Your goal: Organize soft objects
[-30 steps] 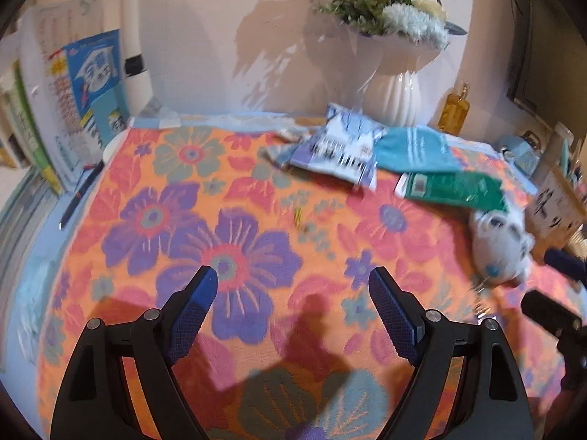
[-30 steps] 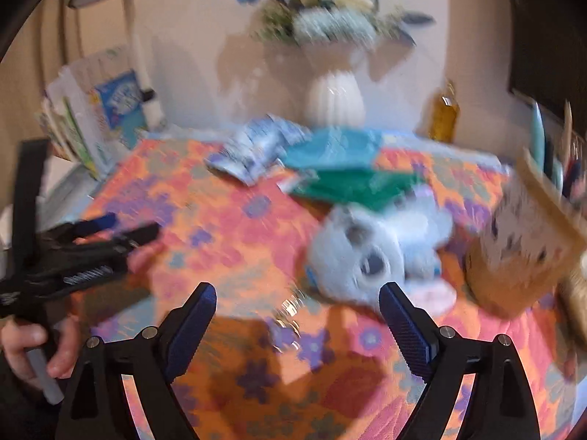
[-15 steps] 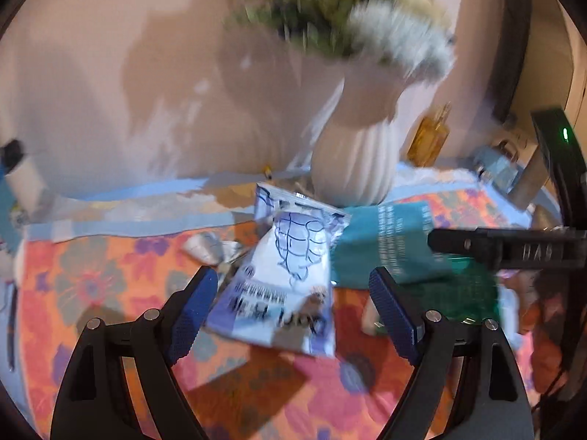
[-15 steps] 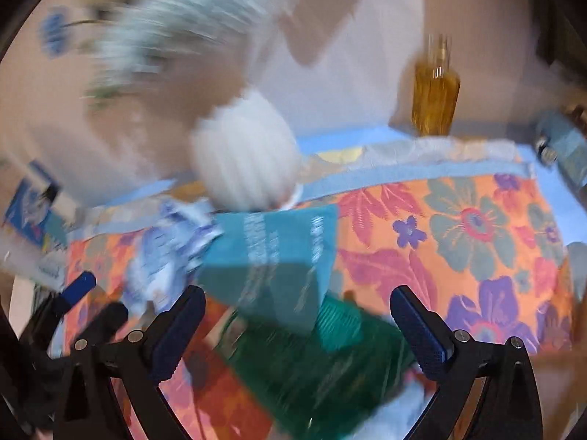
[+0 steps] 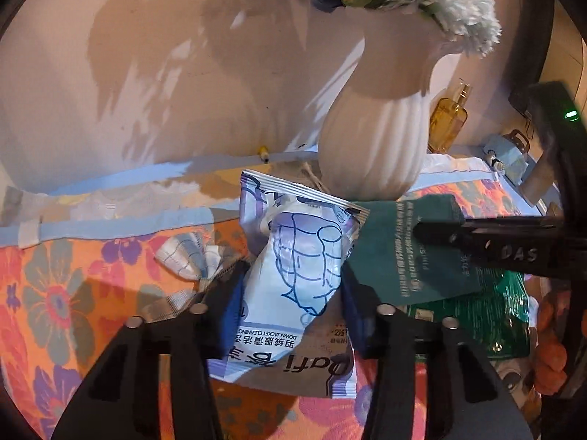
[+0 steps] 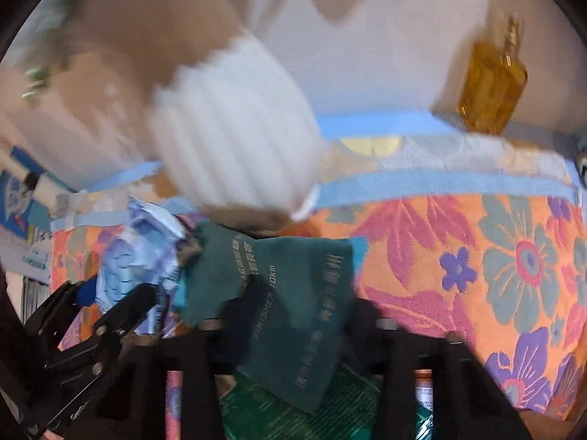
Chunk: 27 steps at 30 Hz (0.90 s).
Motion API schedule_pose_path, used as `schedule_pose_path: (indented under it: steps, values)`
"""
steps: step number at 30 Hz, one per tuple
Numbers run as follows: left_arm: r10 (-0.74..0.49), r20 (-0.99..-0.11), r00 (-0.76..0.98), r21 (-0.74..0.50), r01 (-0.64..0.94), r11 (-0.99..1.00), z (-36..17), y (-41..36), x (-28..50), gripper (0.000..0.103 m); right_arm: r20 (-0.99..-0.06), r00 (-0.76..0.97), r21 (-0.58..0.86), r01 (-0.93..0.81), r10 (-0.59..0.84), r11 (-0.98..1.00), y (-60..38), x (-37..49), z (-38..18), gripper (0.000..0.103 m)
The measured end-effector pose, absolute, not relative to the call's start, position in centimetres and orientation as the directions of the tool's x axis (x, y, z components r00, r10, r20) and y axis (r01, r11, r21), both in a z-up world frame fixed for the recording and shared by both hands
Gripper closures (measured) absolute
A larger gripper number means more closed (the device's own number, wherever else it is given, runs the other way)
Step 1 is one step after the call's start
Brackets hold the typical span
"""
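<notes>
My left gripper (image 5: 291, 293) is shut on a white and blue wipes packet (image 5: 297, 267), pinching its middle above the flowered cloth (image 5: 55, 293). The packet also shows in the right wrist view (image 6: 135, 256), with the left gripper (image 6: 113, 300) on it. My right gripper (image 6: 293, 315) is shut on a dark teal folded cloth (image 6: 293, 293), which also shows in the left wrist view (image 5: 411, 253). The right gripper (image 5: 488, 242) reaches in from the right there. A green packet (image 5: 477, 319) lies under the teal cloth.
A white ribbed vase (image 5: 374, 139) with flowers stands right behind the packets. An amber bottle (image 5: 447, 121) stands by the wall. A small checked cloth (image 5: 187, 256) lies left of the wipes packet. Booklets (image 6: 22, 212) lean at the far left.
Both grippers moved forward to the back of the table and closed: the left one on the wipes packet, the right one on the teal cloth.
</notes>
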State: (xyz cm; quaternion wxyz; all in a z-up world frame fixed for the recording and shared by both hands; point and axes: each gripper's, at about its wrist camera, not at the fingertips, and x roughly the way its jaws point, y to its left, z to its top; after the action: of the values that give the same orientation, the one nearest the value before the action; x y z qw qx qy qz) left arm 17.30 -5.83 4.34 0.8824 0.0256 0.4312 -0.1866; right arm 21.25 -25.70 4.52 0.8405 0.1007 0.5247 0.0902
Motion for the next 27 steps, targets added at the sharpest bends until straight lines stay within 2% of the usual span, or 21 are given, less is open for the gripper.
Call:
schedule_pose_path:
  steps: [3,11,17,19,23,26,27]
  values:
    - [-0.317,-0.749,0.582,-0.125,0.346,0.93,5.8,-4.8,15.5,0.064,-0.823,0.493,0.274,-0.09,0.281,0.958,-24.9,19.1,6.9,0.094]
    - [-0.32,-0.685,0.655,-0.146,0.307,0.94,11.5,-0.2,6.1,0.065,-0.746,0.503,0.401,-0.184,0.437,0.897,-21.5,10.4,11.9,0.095]
    - [-0.337,-0.703,0.627,-0.188,0.293,0.938,10.9,2.6,0.2,0.065,-0.705,0.528,0.434,-0.206,0.473,0.877,-19.3,0.9,11.5,0.095]
    - [-0.319,-0.711,0.627,-0.182,0.274,0.944,9.6,3.2,-1.3,0.065,-0.723,0.522,0.415,-0.195,0.452,0.889,-19.3,-2.2,10.0,0.094]
    - [-0.355,-0.713,0.605,-0.267,0.235,0.935,6.3,4.4,-2.7,0.065,-0.803,0.448,0.357,-0.167,0.393,0.919,-20.2,-5.6,6.6,0.094]
    - [-0.339,-0.71,0.617,-0.259,0.218,0.941,4.9,4.6,-3.5,0.065,-0.835,0.412,0.331,-0.154,0.365,0.931,-21.5,-7.6,5.0,0.09]
    - [-0.331,-0.71,0.622,-0.254,0.212,0.944,4.4,4.6,-3.6,0.065,-0.843,0.407,0.317,-0.154,0.352,0.936,-21.9,-8.3,4.7,0.083]
